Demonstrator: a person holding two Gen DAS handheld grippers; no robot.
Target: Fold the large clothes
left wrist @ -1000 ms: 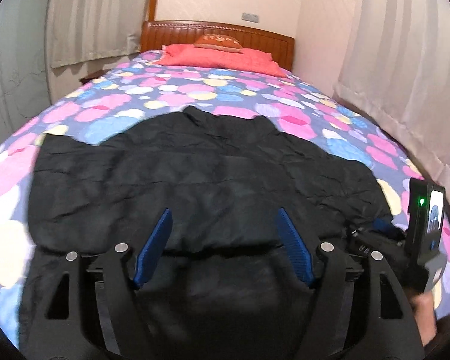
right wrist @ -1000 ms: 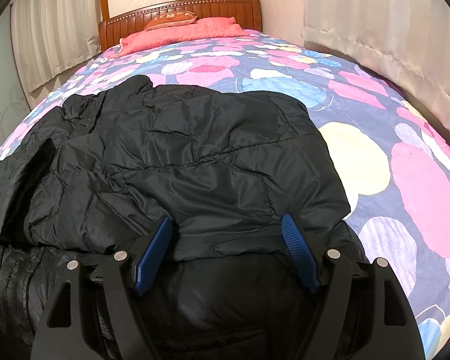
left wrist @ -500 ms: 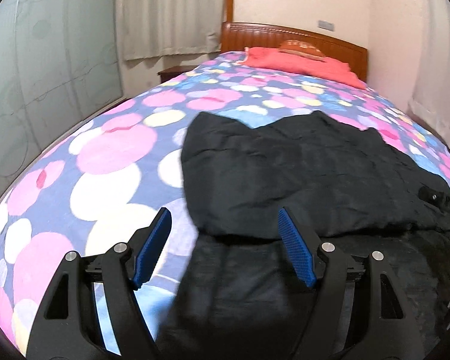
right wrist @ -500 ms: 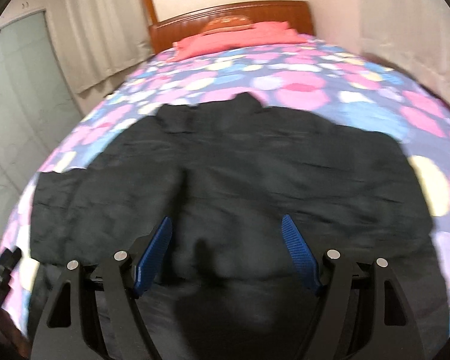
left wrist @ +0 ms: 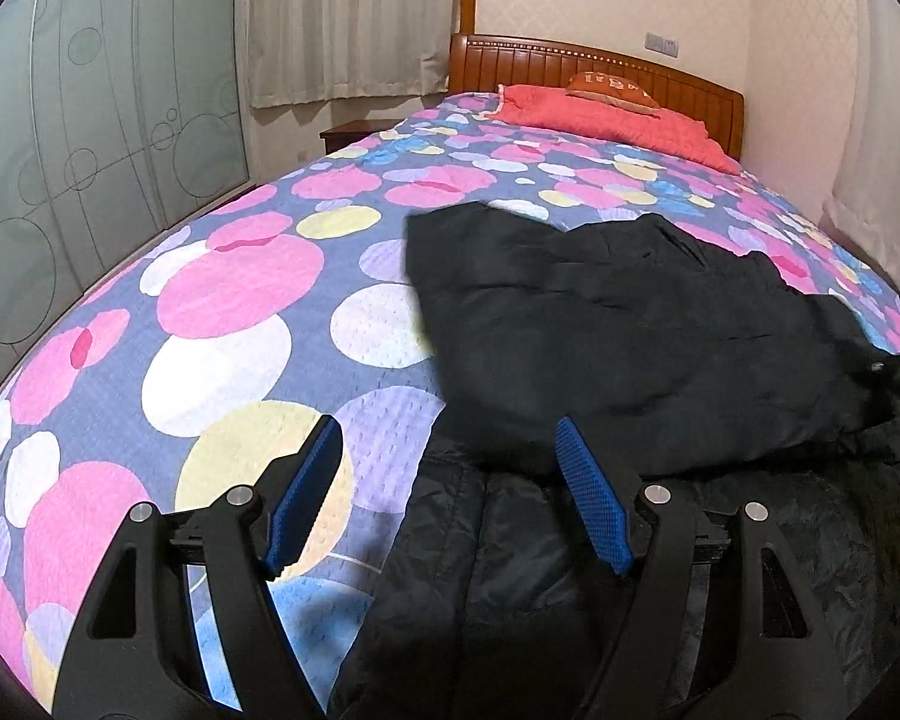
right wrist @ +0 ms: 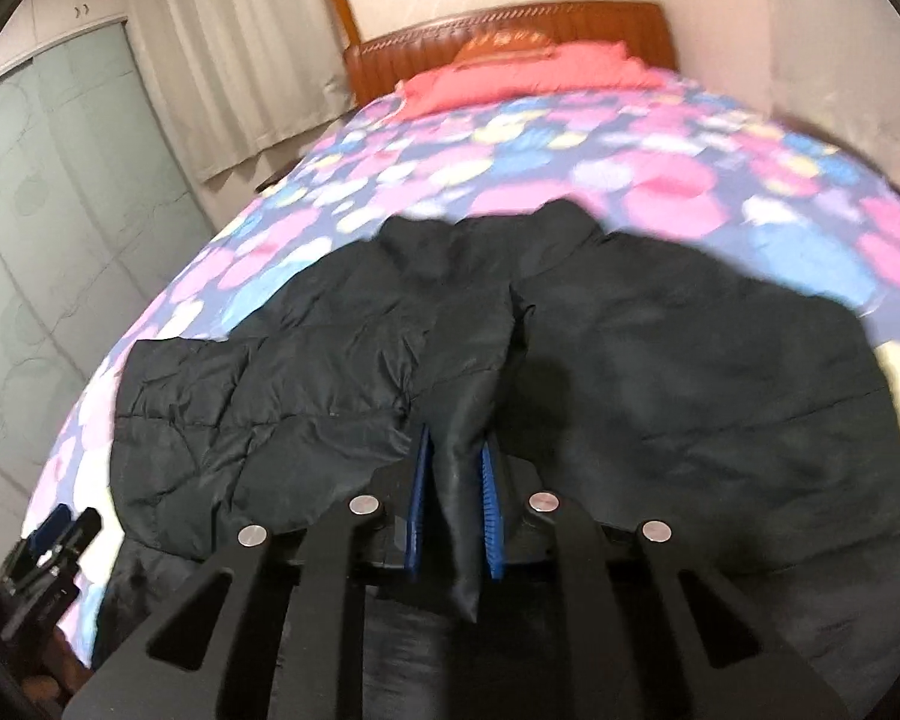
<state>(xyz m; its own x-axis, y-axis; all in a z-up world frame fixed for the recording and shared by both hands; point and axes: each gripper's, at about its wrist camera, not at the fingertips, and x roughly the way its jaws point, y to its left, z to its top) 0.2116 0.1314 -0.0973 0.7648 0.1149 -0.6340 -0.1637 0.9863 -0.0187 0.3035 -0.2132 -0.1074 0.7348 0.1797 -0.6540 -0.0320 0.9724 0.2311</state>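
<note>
- Since half a second ago, the right gripper (right wrist: 455,510) has gone from spread wide to pinching a fold of the black jacket (right wrist: 660,372).
- Its blue fingers (right wrist: 491,510) are pressed close on both sides of a shiny ridge of cloth, which sticks up between them.
- That ridge runs up the middle of the jacket toward the collar.
- From the right gripper's view, the jacket spreads out wide to both sides of the fingers, flat on the bed (right wrist: 660,138).
- The left gripper (left wrist: 450,498) has swung more to the left, so more of the bedspread shows in front of it now.
- Its fingers (left wrist: 594,510) are spread wide and hold nothing.
- One left finger sits over the spotted bedspread (left wrist: 222,300); the other sits over the jacket's (left wrist: 630,330) left edge.
- The jacket's edge falls between the two left fingers, just below them.
- A folded-over top layer of the jacket lies just past the left fingers, and a shinier lower part lies under them.
- A red pillow (left wrist: 606,120) rests far off by the wooden headboard (left wrist: 570,60).
- The right view is blurry.
</note>
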